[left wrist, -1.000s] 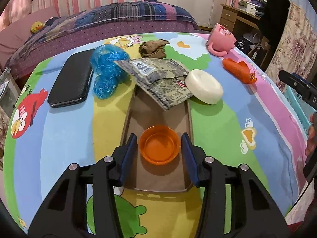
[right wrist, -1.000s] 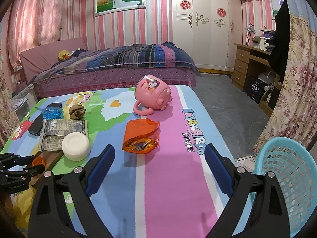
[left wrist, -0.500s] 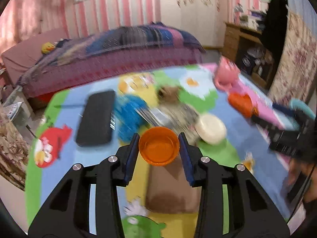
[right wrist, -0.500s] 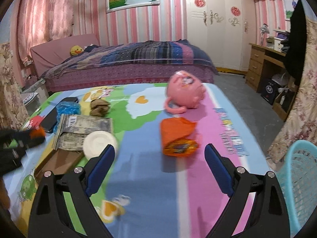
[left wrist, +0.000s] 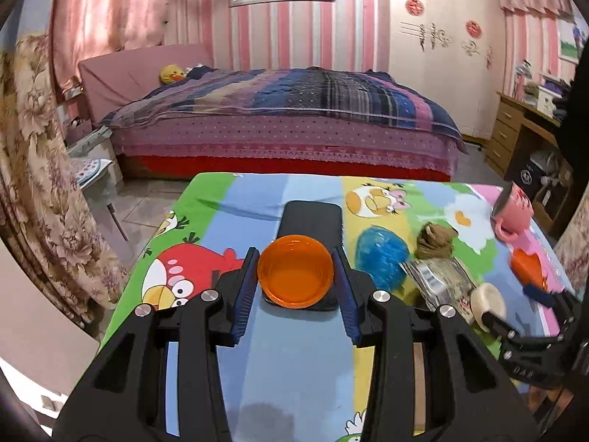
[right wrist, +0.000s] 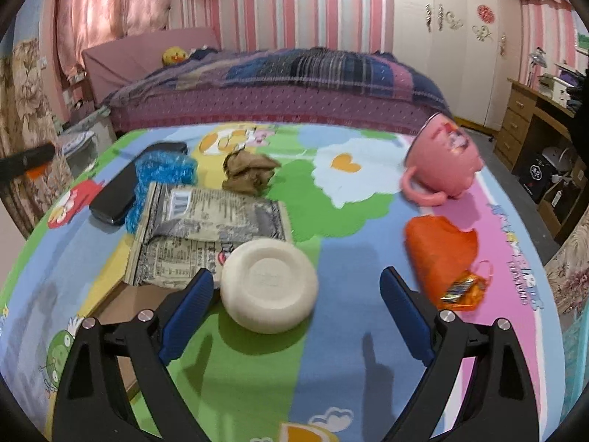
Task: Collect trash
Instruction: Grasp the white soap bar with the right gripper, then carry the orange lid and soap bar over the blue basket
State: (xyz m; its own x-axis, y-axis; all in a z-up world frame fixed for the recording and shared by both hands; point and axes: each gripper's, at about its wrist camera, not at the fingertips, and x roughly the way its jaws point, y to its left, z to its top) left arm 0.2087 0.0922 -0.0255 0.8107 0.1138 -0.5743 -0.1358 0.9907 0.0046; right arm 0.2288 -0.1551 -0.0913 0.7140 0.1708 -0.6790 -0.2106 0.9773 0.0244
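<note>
The left tool is clenched on an orange plastic bowl, held above the tabletop over a black case. The right tool stands released, its left finger just beside a white round soap; an orange wrapper lies at two o'clock of the soap.

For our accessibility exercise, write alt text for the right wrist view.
Open right tongs hover over a cartoon-print table, framing a round white soap-like block. Nearby lie printed wrappers, an orange snack bag and a tipped pink mug; a bed stands behind.
</note>
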